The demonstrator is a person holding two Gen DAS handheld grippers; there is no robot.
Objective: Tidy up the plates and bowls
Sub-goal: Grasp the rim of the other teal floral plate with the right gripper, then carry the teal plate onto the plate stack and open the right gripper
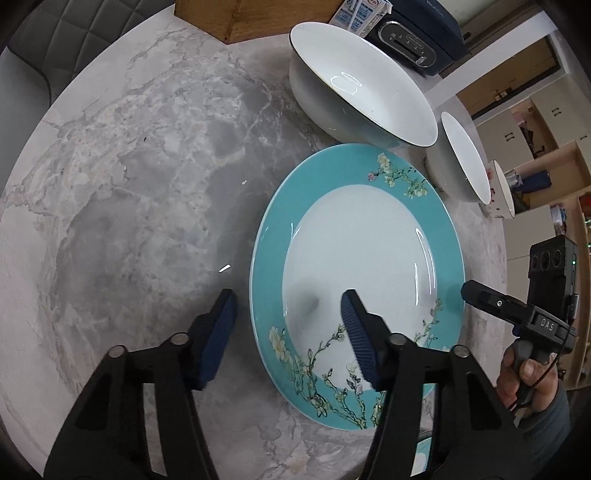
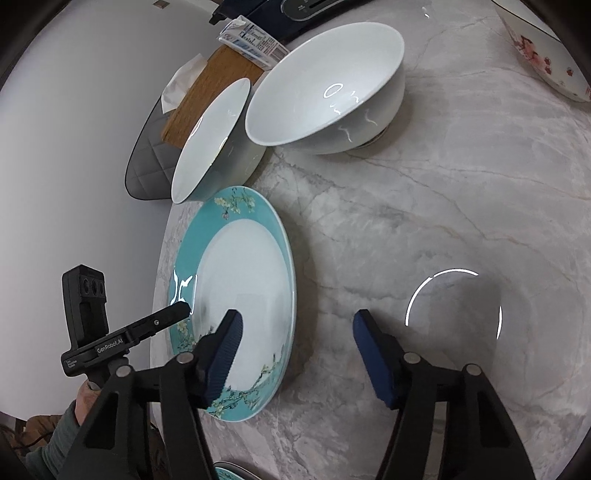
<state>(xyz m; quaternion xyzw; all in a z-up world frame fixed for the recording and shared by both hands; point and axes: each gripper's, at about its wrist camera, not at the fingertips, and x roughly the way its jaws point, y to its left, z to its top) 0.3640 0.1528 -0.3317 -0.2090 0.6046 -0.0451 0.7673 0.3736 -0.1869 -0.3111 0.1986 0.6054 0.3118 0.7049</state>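
At lower centre of both views: teal-rimmed plate lying flat on marble desk; left hand-held gripper and right hand-held gripper straddling opposite rims, part-open, gripping nothing; advising level, simultaneous closing.

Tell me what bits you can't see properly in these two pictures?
- Second teal plate: only a sliver shows, cut off by the bottom edge in the right wrist view.
- Flowered bowl: cut off by the fisheye corner, right wrist view.
- Carton: print too small to read, left wrist view.
- Whether the left gripper touches the teal plate: cannot tell.
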